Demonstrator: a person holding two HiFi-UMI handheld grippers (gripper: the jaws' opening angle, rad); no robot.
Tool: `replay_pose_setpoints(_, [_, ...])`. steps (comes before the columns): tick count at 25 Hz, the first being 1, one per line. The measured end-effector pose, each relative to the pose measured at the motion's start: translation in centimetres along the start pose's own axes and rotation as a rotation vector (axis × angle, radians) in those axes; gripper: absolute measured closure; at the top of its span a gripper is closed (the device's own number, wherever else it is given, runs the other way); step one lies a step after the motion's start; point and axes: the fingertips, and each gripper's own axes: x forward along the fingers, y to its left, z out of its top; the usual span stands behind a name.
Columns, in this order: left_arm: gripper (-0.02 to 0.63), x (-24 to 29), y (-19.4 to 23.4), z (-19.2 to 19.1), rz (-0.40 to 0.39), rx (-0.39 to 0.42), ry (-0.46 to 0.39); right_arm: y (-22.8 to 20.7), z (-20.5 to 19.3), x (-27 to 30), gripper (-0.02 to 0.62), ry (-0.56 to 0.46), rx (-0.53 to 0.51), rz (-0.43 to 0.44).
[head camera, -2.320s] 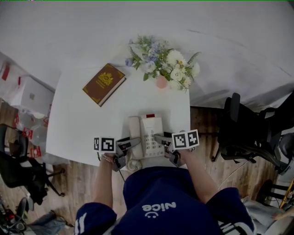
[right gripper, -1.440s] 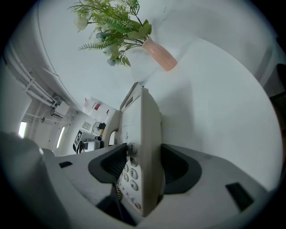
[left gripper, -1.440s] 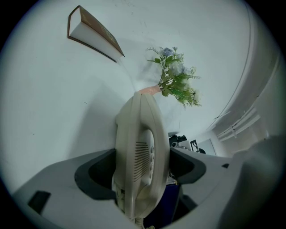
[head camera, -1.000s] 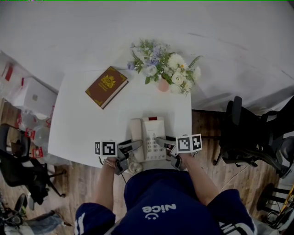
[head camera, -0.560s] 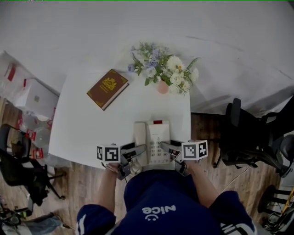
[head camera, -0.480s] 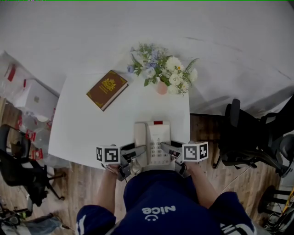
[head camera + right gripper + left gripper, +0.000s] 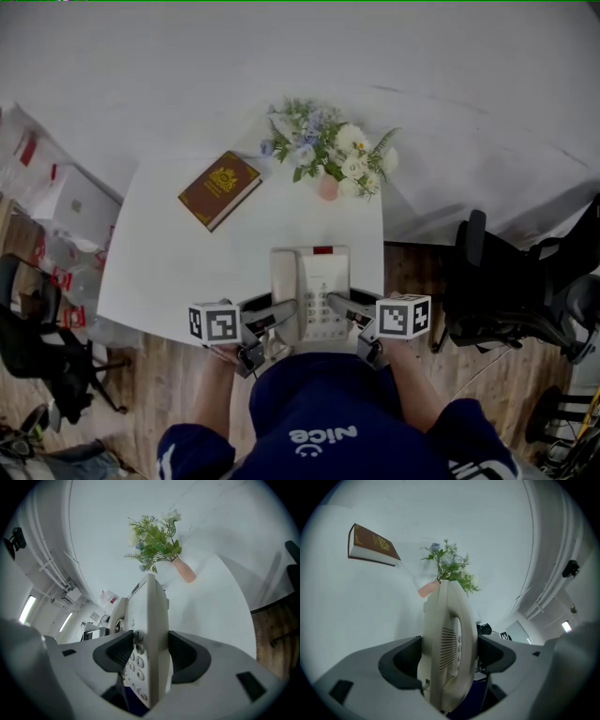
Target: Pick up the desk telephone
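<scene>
The cream desk telephone (image 7: 310, 289) with its handset on the left is at the front edge of the white table (image 7: 169, 262). My left gripper (image 7: 279, 316) is shut on its handset side, and my right gripper (image 7: 339, 305) is shut on its keypad side. In the left gripper view the telephone (image 7: 445, 620) stands edge-on, with the left gripper (image 7: 447, 656) clamped on it. In the right gripper view the right gripper (image 7: 147, 651) pinches the telephone (image 7: 150, 606), keys facing left. Whether its underside touches the table is hidden.
A brown book (image 7: 219, 189) lies at the table's back left. A pink vase of flowers (image 7: 328, 157) stands at the back, right of centre. Black office chairs (image 7: 506, 291) stand right of the table, another chair (image 7: 37, 347) and boxes (image 7: 75, 202) to the left.
Both grippers stay clamped on the telephone. It has shifted a little nearer to the table's front edge and to me, and it looks slightly larger in the head view.
</scene>
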Motion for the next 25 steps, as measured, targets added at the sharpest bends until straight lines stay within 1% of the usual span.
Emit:
replay_pose_setpoints(2, [0.229, -0.3, -0.6, 0.4, -0.011, 0.015, -0.013, 0.7, 0.5, -0.2, 0.344, -0.016, -0.013, 0.007])
replay_pose_setpoints(5, [0.229, -0.7, -1.3, 1.0, -0.018, 0.016, -0.041, 1.5, 1.0, -0.6, 0.348, -0.032, -0.024, 0.015])
replay_pose_setpoints(8, [0.229, -0.9, -1.9, 1.4, -0.007, 0.015, -0.064, 2.0, 1.7, -1.1, 0.348, -0.047, -0.045, 0.017])
replay_pose_setpoints(13, [0.229, -0.9, -3.1, 2.2, -0.021, 0.059, -0.099, 2.9, 2.5, -1.7, 0.348, -0.065, -0.070, 0.026])
replay_pose_setpoints(18, [0.229, -1.1, -4.1, 2.5, -0.024, 0.044, -0.127, 3.9, 3.6, -2.8, 0.348, -0.096, -0.102, 0.025])
replay_pose_setpoints(21, [0.229, -1.6, -5.1, 3.4, -0.016, 0.075, -0.149, 5.0, 4.7, -3.3, 0.350, -0.124, -0.130, 0.038])
replay_pose_setpoints(25, [0.229, -2.2, -7.3, 4.9, -0.033, 0.120, -0.186, 6.5, 6.0, -4.0, 0.350, -0.159, -0.163, 0.057])
